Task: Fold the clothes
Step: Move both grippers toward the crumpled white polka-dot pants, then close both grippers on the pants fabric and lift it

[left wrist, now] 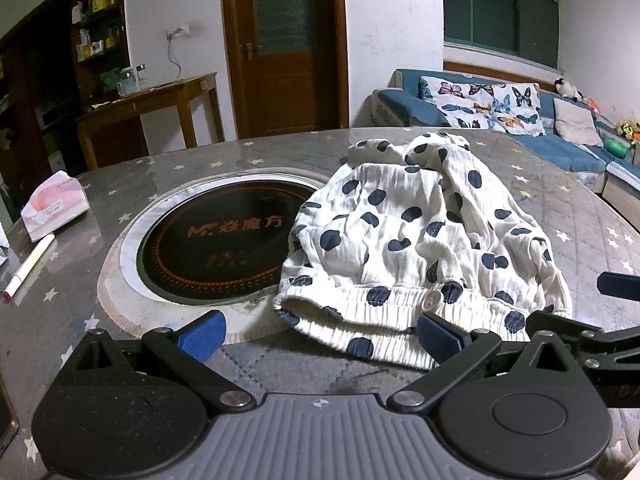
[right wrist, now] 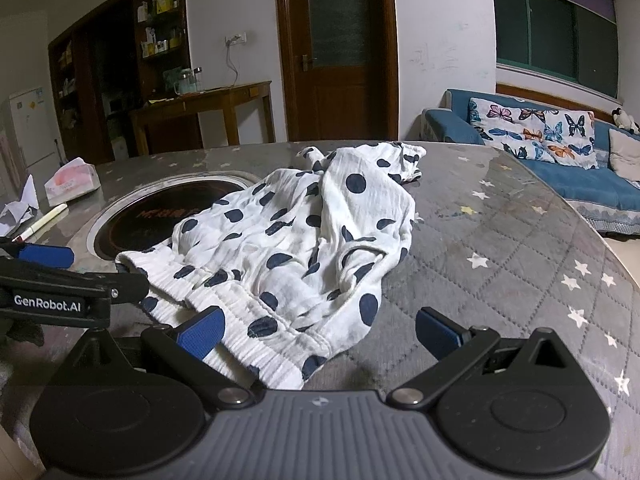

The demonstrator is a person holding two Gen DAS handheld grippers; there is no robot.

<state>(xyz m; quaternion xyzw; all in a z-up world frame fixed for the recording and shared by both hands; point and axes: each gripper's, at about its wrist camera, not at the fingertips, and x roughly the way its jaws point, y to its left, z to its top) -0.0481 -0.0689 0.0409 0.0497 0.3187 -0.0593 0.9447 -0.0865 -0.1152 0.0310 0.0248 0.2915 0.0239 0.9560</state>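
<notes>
From the left wrist, the spotted trousers point(left wrist: 416, 248) lie rumpled on the grey starred table point(left wrist: 568, 208), one edge lapping the round black hob point(left wrist: 212, 240). The left gripper point(left wrist: 320, 334) stands wide open, holding nothing, at the elastic waistband point(left wrist: 400, 308) nearest it.

From the right wrist, the right gripper point(right wrist: 320, 334) is likewise spread and empty, its left finger over the waistband's right end, legs bunched beyond the hob. I'd judge a hold on the waistband is being lined up; each side needs a clean pinch of the elastic.
</notes>
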